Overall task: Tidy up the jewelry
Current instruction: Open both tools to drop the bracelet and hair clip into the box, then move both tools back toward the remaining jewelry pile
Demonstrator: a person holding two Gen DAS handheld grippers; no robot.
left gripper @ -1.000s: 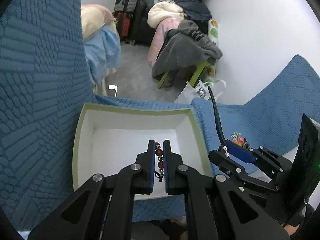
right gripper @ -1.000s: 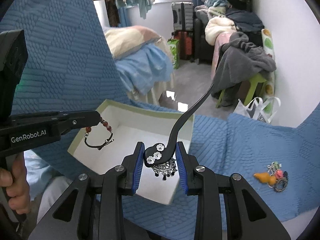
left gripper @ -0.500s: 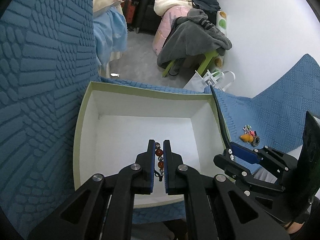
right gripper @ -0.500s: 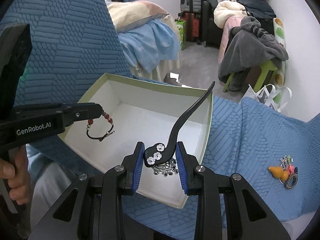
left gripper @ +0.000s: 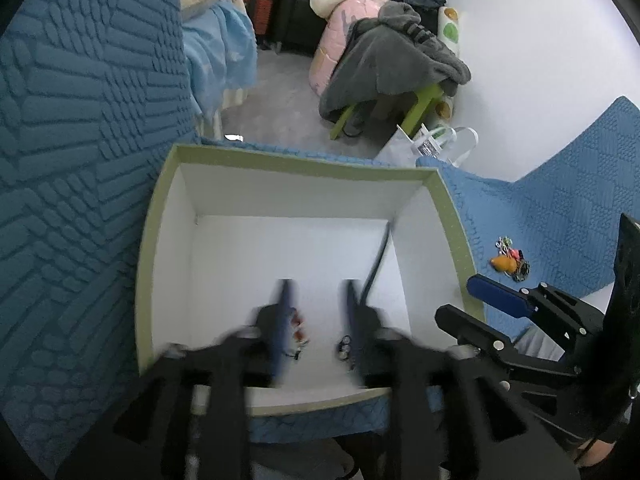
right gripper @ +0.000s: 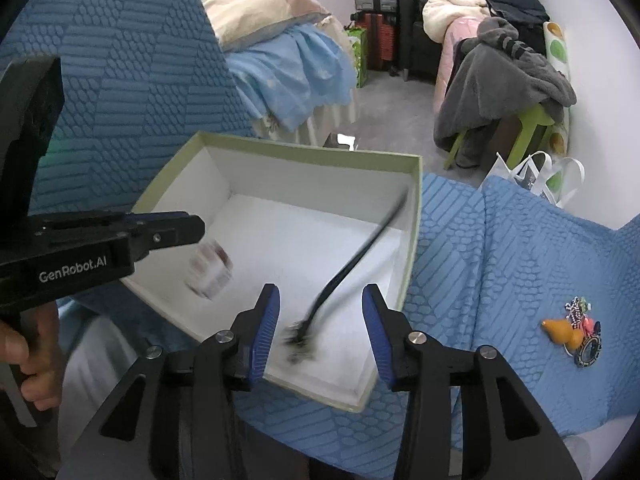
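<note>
Right now both my grippers hang over the open box point(right gripper: 414, 216), mid-frame in each view, so whatever I let go lands inside it. My right gripper point(right gripper: 320, 320) is spread wide and holds nothing; the black hairpin point(right gripper: 352, 260) is a blur between its fingers, apparently dropping onto the white floor. My left gripper point(left gripper: 316, 312) is spread too, the red bead bracelet point(right gripper: 210, 266) blurred just beneath it. More trinkets point(right gripper: 576, 330) wait at lower right on the blue cover point(right gripper: 500, 260).

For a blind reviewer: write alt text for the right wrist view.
Open right tongs hang over a white box on a blue quilt, a black hair stick blurred between them. Left tongs reach in above a blurred bracelet.
</note>
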